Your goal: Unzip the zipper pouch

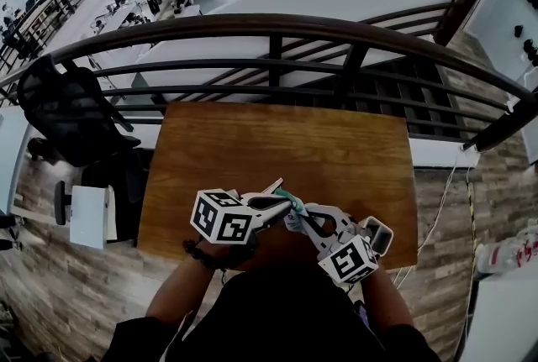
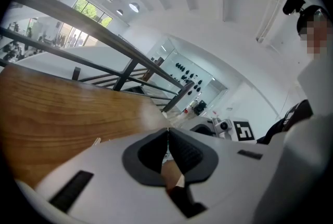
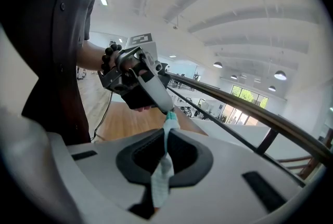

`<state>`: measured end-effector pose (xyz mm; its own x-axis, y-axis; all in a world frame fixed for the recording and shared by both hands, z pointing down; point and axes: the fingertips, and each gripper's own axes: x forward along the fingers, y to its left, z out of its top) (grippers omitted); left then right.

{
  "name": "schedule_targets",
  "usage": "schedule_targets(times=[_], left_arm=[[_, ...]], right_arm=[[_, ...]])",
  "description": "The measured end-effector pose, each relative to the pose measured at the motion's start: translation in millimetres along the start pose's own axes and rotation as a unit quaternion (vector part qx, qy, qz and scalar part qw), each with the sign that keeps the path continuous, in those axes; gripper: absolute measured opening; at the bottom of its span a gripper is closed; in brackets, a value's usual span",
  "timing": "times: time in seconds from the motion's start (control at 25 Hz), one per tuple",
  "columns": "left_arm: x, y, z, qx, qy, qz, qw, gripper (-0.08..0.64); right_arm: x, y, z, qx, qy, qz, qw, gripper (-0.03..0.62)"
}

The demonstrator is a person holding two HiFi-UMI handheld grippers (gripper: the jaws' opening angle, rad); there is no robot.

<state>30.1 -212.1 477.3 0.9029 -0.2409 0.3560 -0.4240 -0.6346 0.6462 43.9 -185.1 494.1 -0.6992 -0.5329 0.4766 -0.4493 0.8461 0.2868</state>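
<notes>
Teal-and-white mesh zipper pouch (image 3: 165, 173) strung between claws — right gripper (image 3: 166, 135) pinches the near end, left gripper (image 3: 168, 109) the far teal end — straight ahead.

Head view: steeply down over table (image 1: 277, 159); gripper views: close, along jaws, table shared.

The wooden table (image 1: 277, 150) is standing on a plank floor (image 1: 50, 293), its brown top showing a plain grain and catching some light. In the left gripper view the table top (image 2: 57, 108) is stretching away toward its far edge, and in the right gripper view only a corner of it (image 3: 125, 121) is showing. Left of the table, a black chair (image 1: 71, 112) and a white cabinet (image 1: 88, 216) are resting on the floor. Right of the table, a thin pale cable (image 1: 437, 217) is trailing across the planks.
</notes>
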Motion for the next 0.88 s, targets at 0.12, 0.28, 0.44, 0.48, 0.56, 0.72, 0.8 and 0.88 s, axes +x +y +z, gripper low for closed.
schedule_targets(times=[0.12, 0.28, 0.44, 0.48, 0.56, 0.72, 0.8, 0.88], left_arm=[[1.7, -1.1, -3.1, -0.001, 0.006, 0.002, 1.0000, 0.018], [0.9, -1.6, -4.2, -0.004, 0.005, 0.006, 1.0000, 0.018], [-1.4, -13.8, 3.1, -0.002, -0.006, -0.011, 0.9999, 0.014], [-1.8, -14.9, 4.1, -0.003, -0.007, -0.013, 0.9999, 0.014], [-1.7, -13.4, 3.6, -0.003, -0.006, -0.007, 1.0000, 0.014], [1.8, -10.2, -3.9, 0.004, 0.006, 0.000, 1.0000, 0.014], [3.5, -11.1, -4.7, 0.002, 0.008, -0.002, 1.0000, 0.014], [4.3, -12.8, -4.2, 0.003, 0.010, -0.004, 0.9999, 0.014]], right_arm=[[-2.8, 0.4, -2.2, 0.002, -0.003, -0.005, 1.000, 0.003], [-1.7, 2.7, -4.7, 0.007, 0.004, -0.002, 1.000, 0.003], [-2.4, -2.5, -7.8, 0.031, 0.006, -0.005, 0.999, 0.014], [-2.5, -3.1, -8.0, 0.032, 0.006, -0.006, 0.999, 0.025], [-2.8, -2.8, -7.1, 0.033, 0.005, -0.003, 0.999, 0.070], [-6.5, -3.8, -3.2, 0.046, -0.012, 0.000, 0.999, 0.110], [-7.5, -3.3, -1.2, 0.044, -0.017, 0.004, 0.999, 0.104], [-6.8, -1.7, 0.4, 0.036, -0.016, 0.007, 0.999, 0.104]])
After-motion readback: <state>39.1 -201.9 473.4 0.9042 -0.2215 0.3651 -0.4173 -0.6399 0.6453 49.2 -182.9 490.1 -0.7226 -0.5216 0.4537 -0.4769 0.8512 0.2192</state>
